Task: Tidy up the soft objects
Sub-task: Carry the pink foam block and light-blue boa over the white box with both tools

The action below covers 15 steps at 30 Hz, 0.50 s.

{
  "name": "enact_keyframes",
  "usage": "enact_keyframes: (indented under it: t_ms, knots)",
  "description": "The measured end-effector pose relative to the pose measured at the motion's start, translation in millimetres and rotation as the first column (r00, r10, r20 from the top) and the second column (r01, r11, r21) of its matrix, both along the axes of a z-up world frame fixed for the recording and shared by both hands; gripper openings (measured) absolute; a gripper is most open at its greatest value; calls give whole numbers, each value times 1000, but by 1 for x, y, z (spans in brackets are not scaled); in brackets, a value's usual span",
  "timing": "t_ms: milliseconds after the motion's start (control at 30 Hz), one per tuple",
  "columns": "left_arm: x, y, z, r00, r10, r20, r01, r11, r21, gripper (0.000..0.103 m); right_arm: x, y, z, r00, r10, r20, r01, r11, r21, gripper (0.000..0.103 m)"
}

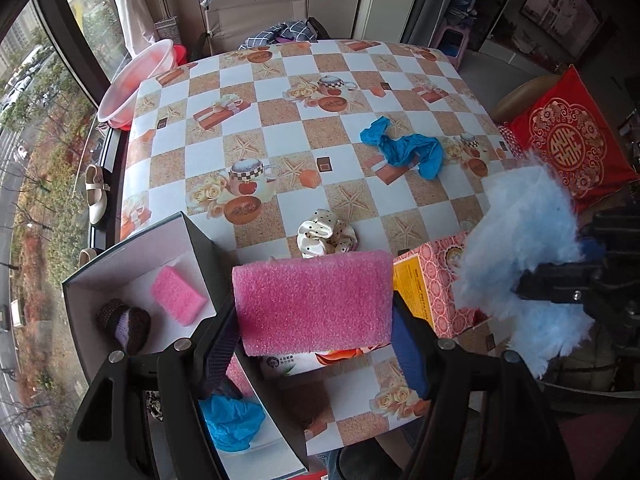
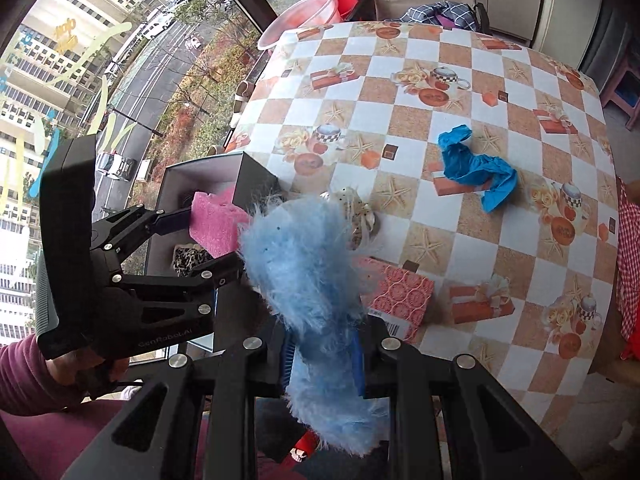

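Right now both grippers are loaded: the left gripper is closed across a pink foam block, its two fingers pressed against the short ends, and the right gripper is pinched tight on a fluffy light-blue piece that spills out above and below the fingers. The foam hangs just beside the open box at the left edge of the worktop, where a smaller pink foam piece and a dark knitted thing already lie; a second compartment or box nearer the person holds a crumpled blue glove. To my eye the step is dropping the foam in with its smaller twin, so I would swing the left gripper further left until the block is fully over the white floor of the box and past the dark wall, lower it, and only then ease the fingers apart, since foam this light may spring or cling to one pad. The fluffy piece hangs close to the left gripper in the right wrist view, so keeping the right one back would stop the fur brushing the foam. A spotted cream scrunchie, another blue glove and a red patterned carton remain out on the worktop
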<state>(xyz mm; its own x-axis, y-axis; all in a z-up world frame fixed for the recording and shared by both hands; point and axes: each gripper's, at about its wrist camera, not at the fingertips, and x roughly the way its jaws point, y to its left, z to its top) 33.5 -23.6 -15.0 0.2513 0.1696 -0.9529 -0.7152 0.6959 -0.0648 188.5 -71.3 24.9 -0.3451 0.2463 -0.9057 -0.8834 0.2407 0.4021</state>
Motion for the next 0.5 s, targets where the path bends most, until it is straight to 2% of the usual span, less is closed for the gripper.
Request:
enact_keyframes:
  t_ms: [500]
  knots:
    - [-86,-4,8,990,139,33,-139,990,17,73,-89,27,-3,986,164,9,-163,986,-30,24]
